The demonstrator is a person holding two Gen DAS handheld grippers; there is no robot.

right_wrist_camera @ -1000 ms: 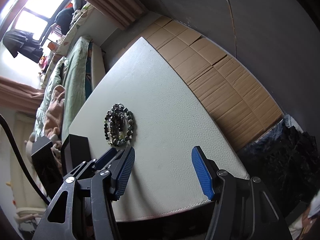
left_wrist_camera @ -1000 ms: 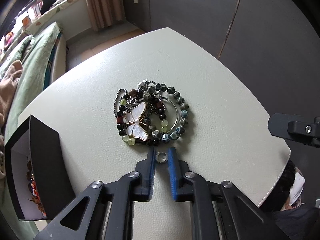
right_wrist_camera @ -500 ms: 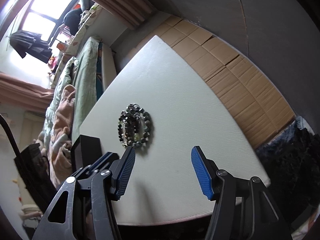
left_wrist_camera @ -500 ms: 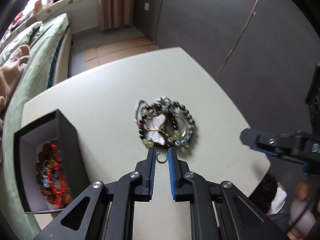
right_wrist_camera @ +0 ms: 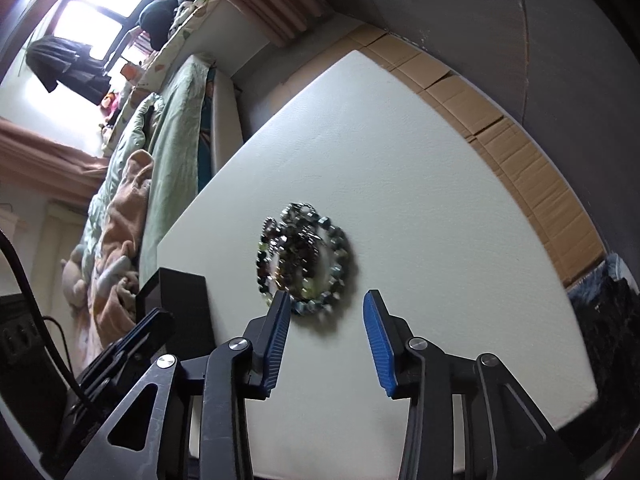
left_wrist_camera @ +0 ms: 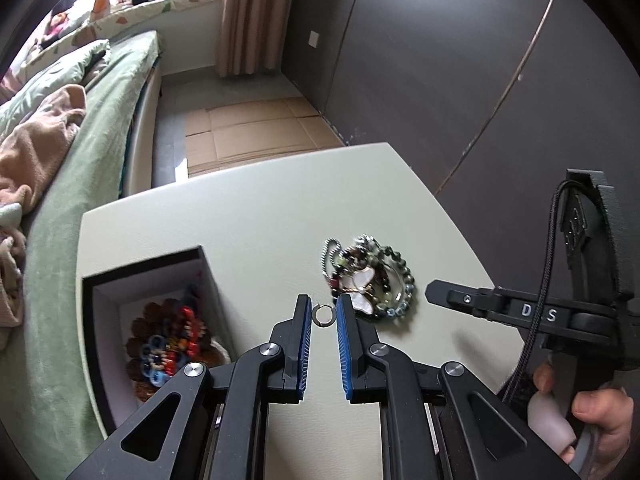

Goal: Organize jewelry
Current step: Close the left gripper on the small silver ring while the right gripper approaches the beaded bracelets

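Since the earlier frames you have lifted the left tool (left_wrist_camera: 324, 314) away from the pile of jewelry (left_wrist_camera: 368, 276) and swung it toward the black box (left_wrist_camera: 100, 344), which now shows far more of its inside. The small silver ring (left_wrist_camera: 324, 315) has come along, pinched between the blue pads, so that tool is clamped on the ring and clear of the counter (left_wrist_camera: 248, 216). Your right tool (right_wrist_camera: 326, 310) has closed in on the pile, and its jaws have just been narrowing; they stand apart with nothing between them, the left fingertip just over the near edge of the beads.

This looks like the carry step: the ring is on its way to the box, where red, blue and brown beaded pieces (left_wrist_camera: 168, 344) already lie. The rest of the pile, with its white butterfly piece (left_wrist_camera: 362, 284), remains on the counter, well apart from the box, so most of the sorting is ahead.

The only writing you can read is "D S" in white on the side of the right tool's body (left_wrist_camera: 536, 314).
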